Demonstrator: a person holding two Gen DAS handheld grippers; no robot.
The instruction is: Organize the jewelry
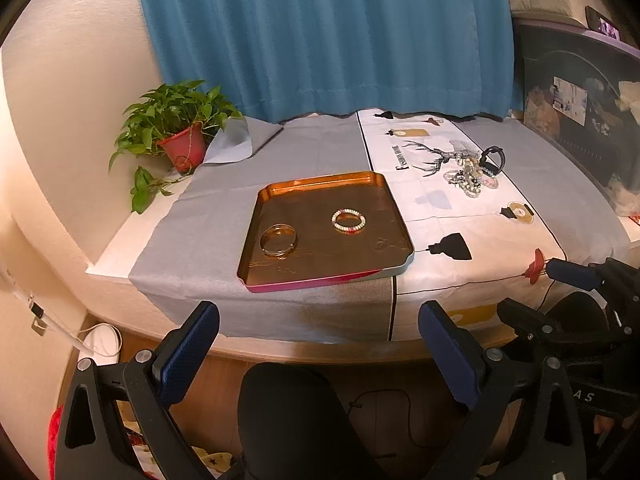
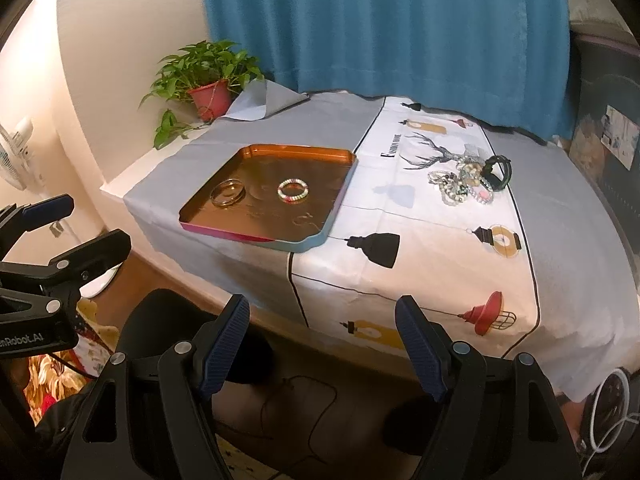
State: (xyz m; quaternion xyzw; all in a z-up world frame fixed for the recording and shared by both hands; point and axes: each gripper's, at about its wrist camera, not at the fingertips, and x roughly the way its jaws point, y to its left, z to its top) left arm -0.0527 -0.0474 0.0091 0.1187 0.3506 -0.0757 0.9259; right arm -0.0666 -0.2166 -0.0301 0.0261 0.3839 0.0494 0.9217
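An orange metal tray (image 1: 320, 184) (image 2: 256, 151) lies on the table. It holds a clear bangle (image 1: 278, 239) (image 2: 227, 193) and a beaded bracelet (image 1: 348, 220) (image 2: 293, 191). A pile of bracelets (image 1: 472, 174) (image 2: 466, 184) with a dark bangle (image 1: 493, 159) (image 2: 498, 170) lies on the white printed cloth to the tray's right. My left gripper (image 1: 318, 320) is open and empty, held off the table's front edge before the tray. My right gripper (image 2: 322, 316) is open and empty, below the front edge near the cloth.
A potted plant (image 1: 176, 132) (image 2: 208, 80) stands at the back left corner. A blue curtain (image 1: 320, 32) hangs behind the table. A dark cabinet (image 1: 580, 112) stands at the right. A black chair back (image 1: 296, 420) and cables sit below the grippers.
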